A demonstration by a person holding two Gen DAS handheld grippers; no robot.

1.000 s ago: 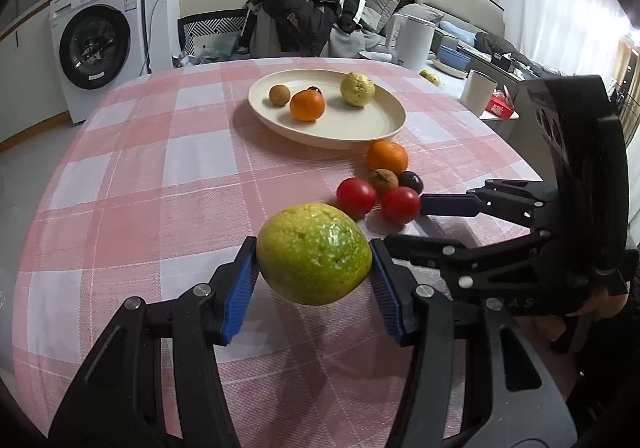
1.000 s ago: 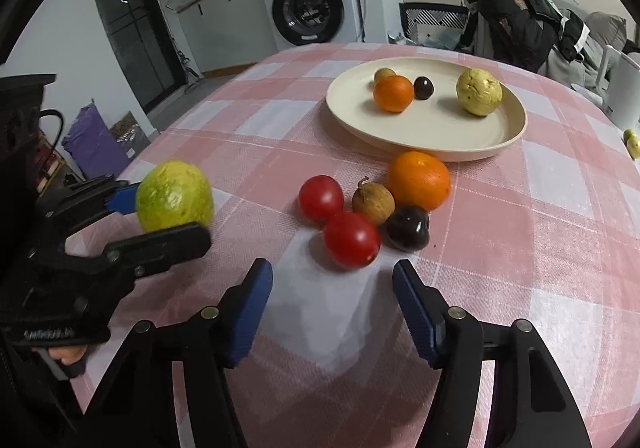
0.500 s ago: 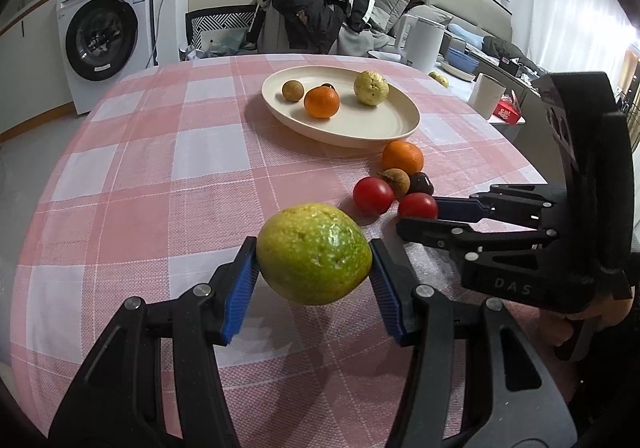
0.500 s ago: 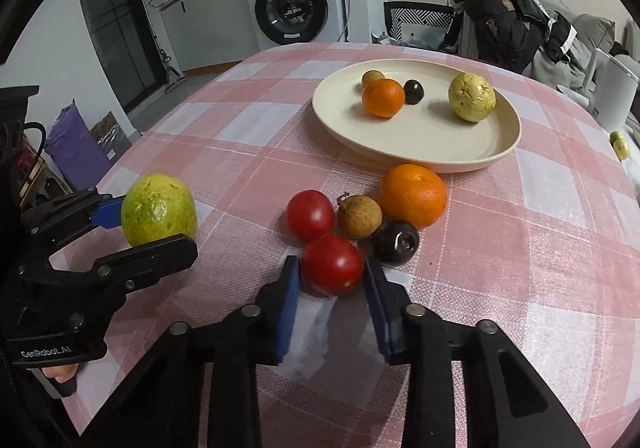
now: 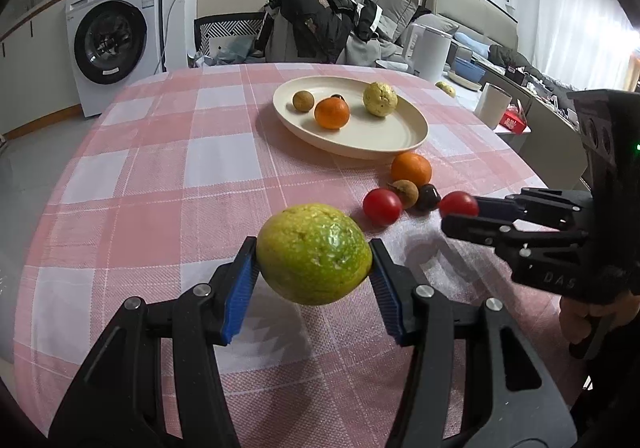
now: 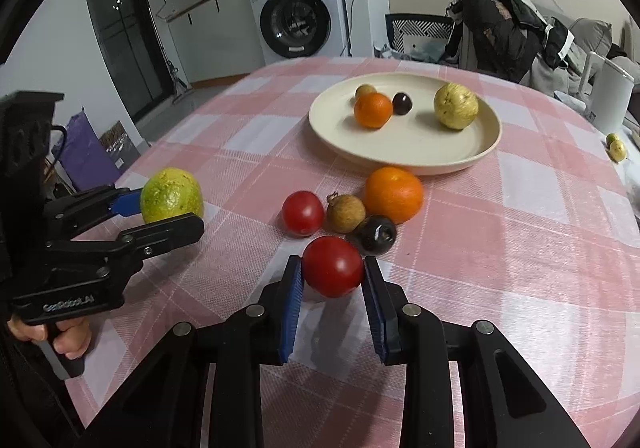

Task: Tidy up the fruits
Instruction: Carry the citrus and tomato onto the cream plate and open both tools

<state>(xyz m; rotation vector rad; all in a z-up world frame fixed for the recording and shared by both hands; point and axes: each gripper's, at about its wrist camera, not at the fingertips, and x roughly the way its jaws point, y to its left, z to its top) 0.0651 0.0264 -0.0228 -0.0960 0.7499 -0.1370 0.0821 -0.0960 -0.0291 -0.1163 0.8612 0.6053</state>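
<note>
Left hand-held gripper (image 5: 314, 274): blue pads closed against both sides of a green-yellow guava (image 5: 314, 254), held clear above the table (image 5: 160, 176).

Just ahead of the right hand-held gripper, on the pink checked cloth: second tomato (image 6: 303, 213), brown longan (image 6: 346, 213), dark plum (image 6: 376, 234) and an orange (image 6: 393, 194), bunched and touching or nearly so.

Right hand-held gripper (image 6: 333, 280): narrow opening, pads clamped on a red tomato (image 6: 333, 266); whether the tomato touches the cloth, cannot tell.

Further ahead, beyond the cluster: cream plate (image 6: 424, 152) holding a small longan, an orange, a dark plum and a pale yellow guava (image 6: 456, 106), the guava well apart from the other three.
</note>
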